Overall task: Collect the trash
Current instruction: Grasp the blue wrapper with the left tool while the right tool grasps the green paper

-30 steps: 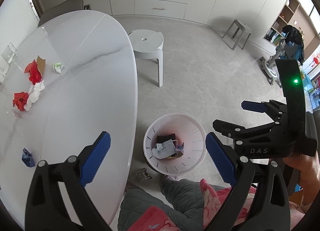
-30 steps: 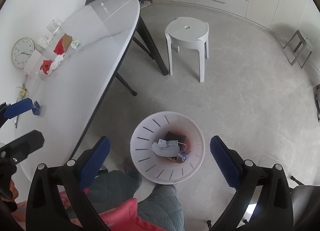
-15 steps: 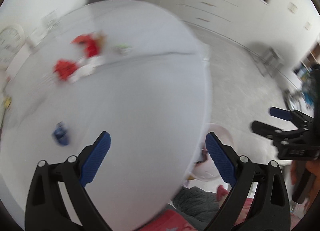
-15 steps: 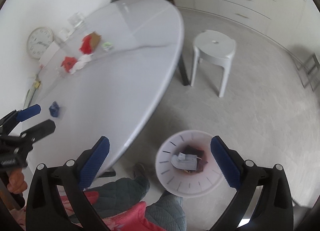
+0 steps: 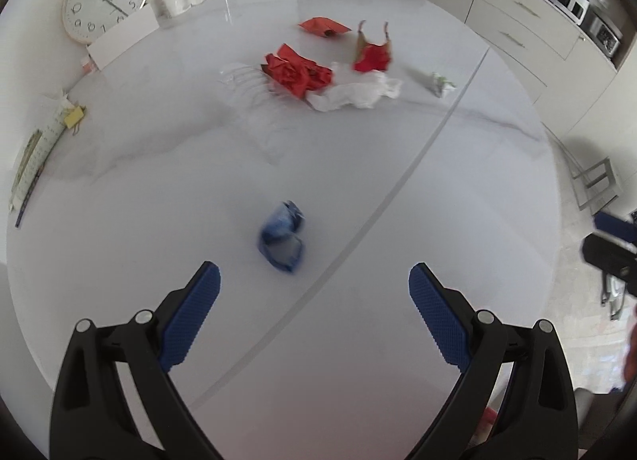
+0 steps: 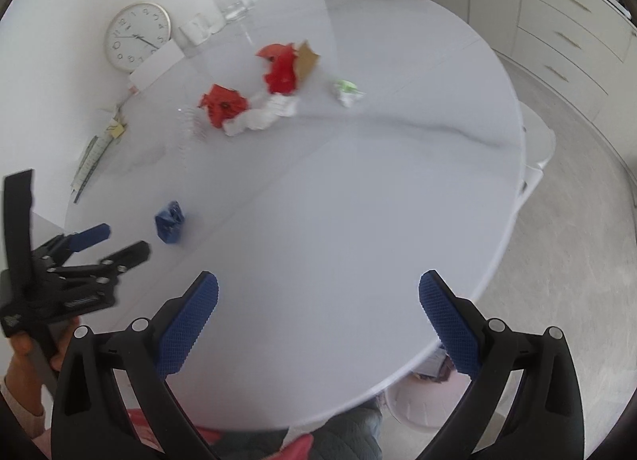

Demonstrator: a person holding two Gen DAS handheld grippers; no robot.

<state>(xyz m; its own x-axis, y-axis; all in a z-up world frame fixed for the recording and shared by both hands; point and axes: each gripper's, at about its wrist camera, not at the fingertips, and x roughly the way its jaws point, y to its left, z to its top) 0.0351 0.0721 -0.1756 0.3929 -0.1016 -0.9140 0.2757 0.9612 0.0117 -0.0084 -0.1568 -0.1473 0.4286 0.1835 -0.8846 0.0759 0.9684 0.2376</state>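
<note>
In the left wrist view the left gripper [image 5: 314, 285] hangs with jaws wide apart and empty just short of the crumpled blue wrapper [image 5: 282, 237], which lies near the table's [image 5: 458, 189] near edge: the reach for the next scrap, calling for a short advance and a squeeze. In the right wrist view the right gripper [image 6: 318, 297], jaws also spread and empty, hovers over the near edge, the red and white scraps [image 6: 254, 102] toward the far edge. A second ago both cameras looked down at the bin; now they face the tabletop.
</note>
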